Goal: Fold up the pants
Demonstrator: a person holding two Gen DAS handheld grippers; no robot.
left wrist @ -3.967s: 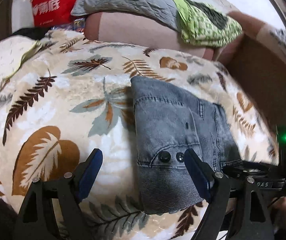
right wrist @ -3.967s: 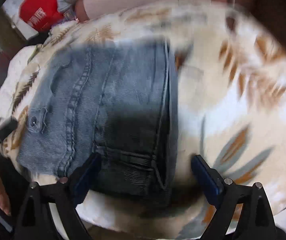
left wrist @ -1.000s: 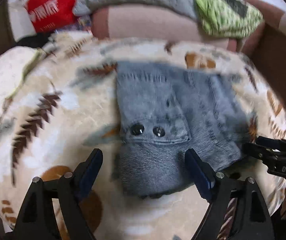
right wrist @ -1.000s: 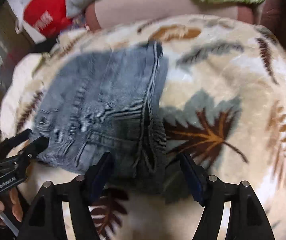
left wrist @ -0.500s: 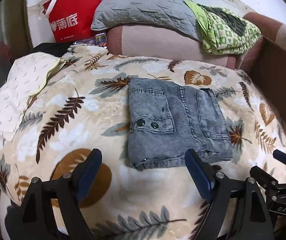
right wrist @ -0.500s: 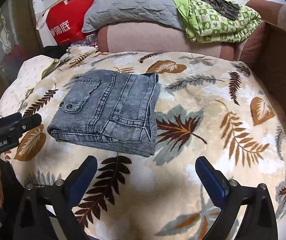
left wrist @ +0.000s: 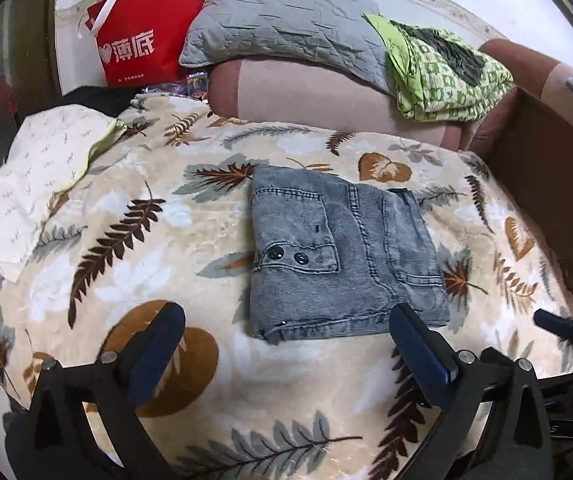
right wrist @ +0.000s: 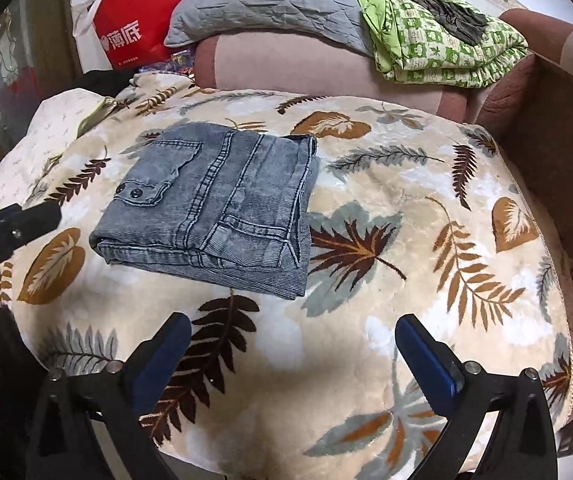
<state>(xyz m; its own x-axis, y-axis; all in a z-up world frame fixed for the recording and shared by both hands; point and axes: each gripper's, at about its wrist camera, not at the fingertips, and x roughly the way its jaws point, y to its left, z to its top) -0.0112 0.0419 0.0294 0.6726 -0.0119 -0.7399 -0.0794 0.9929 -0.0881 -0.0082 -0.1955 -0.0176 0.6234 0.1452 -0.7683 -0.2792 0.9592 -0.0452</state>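
Observation:
The grey-blue denim pants lie folded into a compact rectangle on the leaf-print blanket; they also show in the right wrist view. My left gripper is open and empty, held back from the pants' near edge. My right gripper is open and empty, above the blanket to the right and in front of the pants. The right gripper shows at the left view's right edge; the left gripper shows at the right view's left edge.
A pink sofa back carries a grey pillow and a folded green patterned cloth. A red bag stands at the back left. A white cloth lies at the blanket's left. A brown box wall stands at the right.
Both grippers have pulled back and up from the folded pants, which now lie free and farther off. Both stay open.

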